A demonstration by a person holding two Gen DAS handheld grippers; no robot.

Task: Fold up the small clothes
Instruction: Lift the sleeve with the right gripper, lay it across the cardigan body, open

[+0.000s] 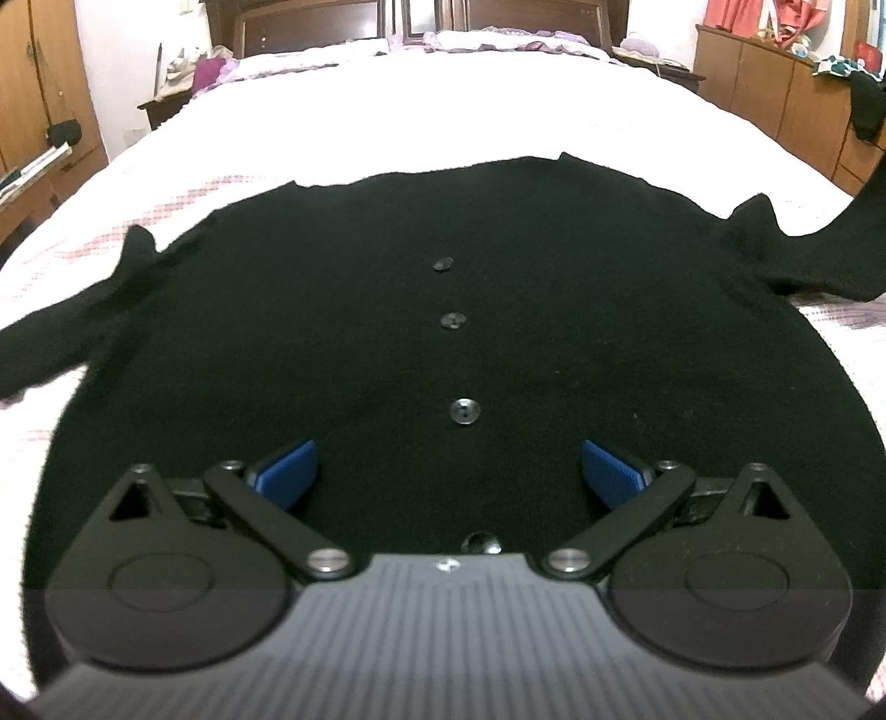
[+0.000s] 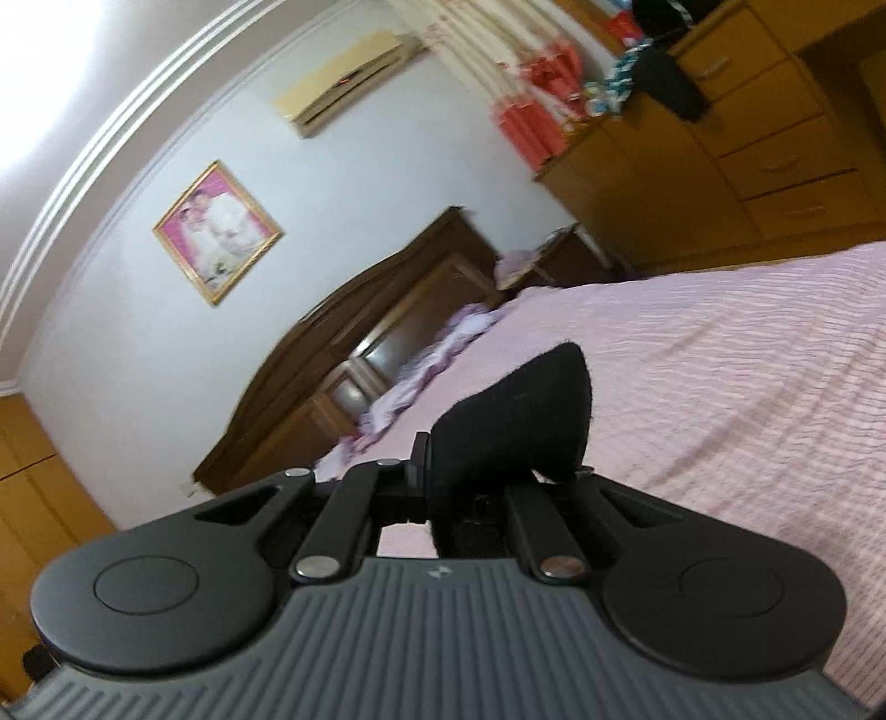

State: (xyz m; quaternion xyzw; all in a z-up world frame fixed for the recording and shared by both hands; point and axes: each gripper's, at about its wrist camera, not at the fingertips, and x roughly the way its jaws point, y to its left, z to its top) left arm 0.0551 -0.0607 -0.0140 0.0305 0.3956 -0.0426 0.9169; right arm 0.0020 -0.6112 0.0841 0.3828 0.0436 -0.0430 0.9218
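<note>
A small black cardigan [image 1: 343,332] lies flat on the bed, a row of dark buttons [image 1: 464,412] running down its middle. Its left sleeve [image 1: 50,343] trails off to the left; its right sleeve [image 1: 830,243] rises off the bed toward the right edge. My left gripper [image 1: 448,471] hovers over the lower front of the cardigan, open, its blue pads [image 1: 288,471] wide apart with nothing between them. In the right wrist view my right gripper [image 2: 476,476] is tilted and shut on the black sleeve end [image 2: 520,421], which sticks up above the fingers.
The bed's pink-white checked cover [image 1: 443,111] stretches to a dark wooden headboard [image 1: 310,22] with pillows. Wooden drawers [image 1: 775,94] with clothes on top stand at the right. A wardrobe [image 1: 33,83] is at the left. A framed picture [image 2: 216,232] hangs on the wall.
</note>
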